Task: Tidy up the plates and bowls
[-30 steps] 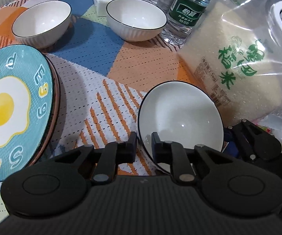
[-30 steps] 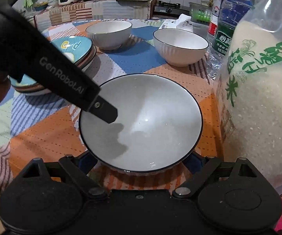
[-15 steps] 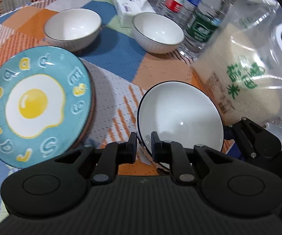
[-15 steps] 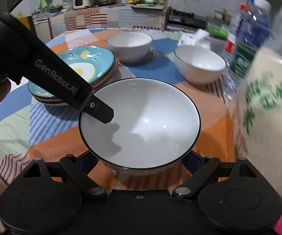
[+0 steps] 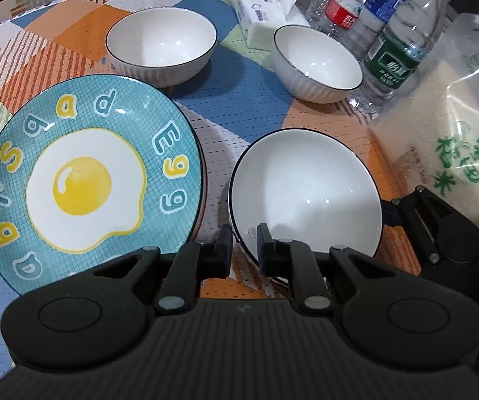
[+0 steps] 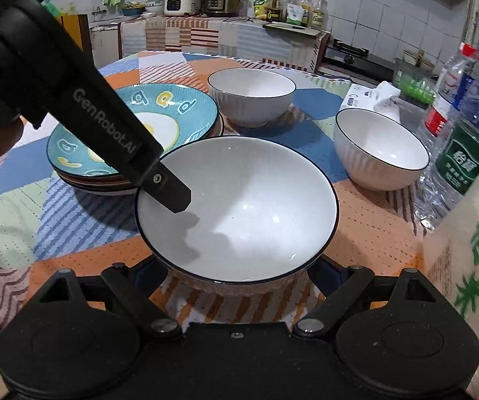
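Left tongs (image 5: pixel 244 245) pinch the near bowl's (image 5: pixel 306 193) rim; right tongs (image 6: pixel 236 278) straddle its base, spread wide, contact hidden. Beside this empty bowl: stacked plates (image 5: pixel 89 180), a rice bag (image 5: pixel 446 153). Beyond it, two empty bowls (image 5: pixel 161 50) and bottles (image 5: pixel 396 56) crowd the bench (image 5: pixel 249 100).

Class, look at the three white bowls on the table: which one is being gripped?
The wide, shallow white bowl nearest the cameras: the left tool pinches its rim. The two deeper ribbed bowls stand untouched behind.
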Demonstrator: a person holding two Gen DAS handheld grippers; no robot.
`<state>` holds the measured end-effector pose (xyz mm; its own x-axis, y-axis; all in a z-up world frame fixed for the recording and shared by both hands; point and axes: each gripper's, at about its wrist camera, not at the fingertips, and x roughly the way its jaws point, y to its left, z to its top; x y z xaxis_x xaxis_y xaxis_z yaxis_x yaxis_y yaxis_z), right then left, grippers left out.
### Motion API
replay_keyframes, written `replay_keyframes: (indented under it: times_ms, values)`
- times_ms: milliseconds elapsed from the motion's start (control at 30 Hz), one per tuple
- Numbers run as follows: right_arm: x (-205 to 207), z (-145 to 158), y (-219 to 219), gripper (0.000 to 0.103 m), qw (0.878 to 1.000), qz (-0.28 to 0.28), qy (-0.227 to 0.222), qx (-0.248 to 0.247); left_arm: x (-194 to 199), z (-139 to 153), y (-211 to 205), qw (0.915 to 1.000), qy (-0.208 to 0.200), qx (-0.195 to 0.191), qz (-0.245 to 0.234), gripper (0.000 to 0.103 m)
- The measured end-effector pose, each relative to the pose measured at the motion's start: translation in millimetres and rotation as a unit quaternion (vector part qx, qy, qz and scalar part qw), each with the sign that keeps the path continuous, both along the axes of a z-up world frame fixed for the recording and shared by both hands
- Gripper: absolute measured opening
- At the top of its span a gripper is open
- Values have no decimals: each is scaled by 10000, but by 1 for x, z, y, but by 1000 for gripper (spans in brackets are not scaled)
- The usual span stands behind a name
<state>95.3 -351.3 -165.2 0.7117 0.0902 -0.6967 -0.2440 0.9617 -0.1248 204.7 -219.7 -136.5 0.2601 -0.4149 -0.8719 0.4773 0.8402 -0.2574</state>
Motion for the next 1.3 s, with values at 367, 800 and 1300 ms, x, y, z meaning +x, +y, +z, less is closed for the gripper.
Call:
replay_keyframes:
  times_ms: [367, 800, 1300]
  values:
    - [-3, -8, 2, 93, 10000, -88, 42, -21, -4, -2, -10, 9996, -107, 243, -107, 16]
    - [-48, 29, -3, 94, 9987, -375, -294, -203, -1, 32, 2, 9998, -101, 187, -13, 37]
    - [29, 64, -61, 92, 9697, -1664, -338, 1759, 73, 77, -31, 9990, -312, -330, -22, 42]
